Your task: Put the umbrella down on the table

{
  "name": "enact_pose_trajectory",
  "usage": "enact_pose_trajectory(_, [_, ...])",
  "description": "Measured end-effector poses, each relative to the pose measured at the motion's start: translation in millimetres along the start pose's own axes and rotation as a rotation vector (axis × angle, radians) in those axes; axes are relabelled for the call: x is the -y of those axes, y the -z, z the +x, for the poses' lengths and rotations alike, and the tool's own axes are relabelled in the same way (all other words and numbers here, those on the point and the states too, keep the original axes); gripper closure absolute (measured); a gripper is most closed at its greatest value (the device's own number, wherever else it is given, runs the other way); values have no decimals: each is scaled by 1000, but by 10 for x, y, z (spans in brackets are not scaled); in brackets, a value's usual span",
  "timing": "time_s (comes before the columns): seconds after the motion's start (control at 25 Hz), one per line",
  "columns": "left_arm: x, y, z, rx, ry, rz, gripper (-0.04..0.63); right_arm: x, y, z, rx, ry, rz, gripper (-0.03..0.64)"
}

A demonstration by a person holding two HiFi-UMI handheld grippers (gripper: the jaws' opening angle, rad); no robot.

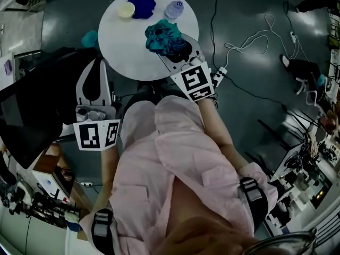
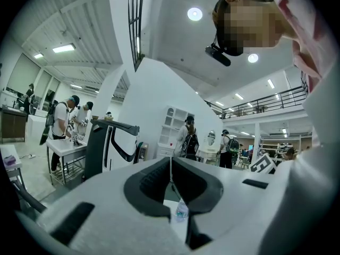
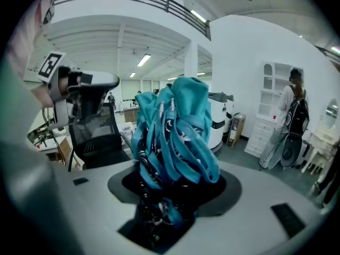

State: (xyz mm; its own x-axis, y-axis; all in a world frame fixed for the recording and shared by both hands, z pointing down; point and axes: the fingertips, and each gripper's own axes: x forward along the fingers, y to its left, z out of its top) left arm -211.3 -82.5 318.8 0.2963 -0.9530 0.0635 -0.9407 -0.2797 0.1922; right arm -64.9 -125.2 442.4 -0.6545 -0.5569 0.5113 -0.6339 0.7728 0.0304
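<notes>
Desk (image 1: 125, 49): round and white, set low in front of the person. Its bare near half looks like the intended drop spot.
Umbrella (image 1: 166, 36): folded teal bundle with dark print, over the desk's near right part. Whether it touches the top cannot be told. The straps hang loose, so it should settle softly rather than roll.
Right tool (image 3: 170, 193): jaws spread wide around the umbrella's lower bulk and clamped on it. It is angled down toward the desk, apparently to lay the bundle down rather than drop it.
Left tool (image 2: 171, 169): jaws together with nothing in them. It is level, off the desk's near left side, out of the way.
Cloth (image 1: 141, 3): dark blue and crumpled, at the far edge, clear of the umbrella.
Bottle (image 1: 174, 8): upright at the far right, near the umbrella. A careless set-down could knock it.
Disc (image 1: 126, 9): pale, just beside the cloth.
</notes>
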Motion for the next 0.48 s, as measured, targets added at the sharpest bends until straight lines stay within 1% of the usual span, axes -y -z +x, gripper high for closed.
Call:
enact_pose_trajectory(0.24, [19,7,-23,-15,-9,0,572,-88,282,283,-120,-40,-83,370])
enact_pose_trajectory(0.48, [-13,63,-28,-29,-7,-2,572,-233,601,602,-218,-70,-146,370])
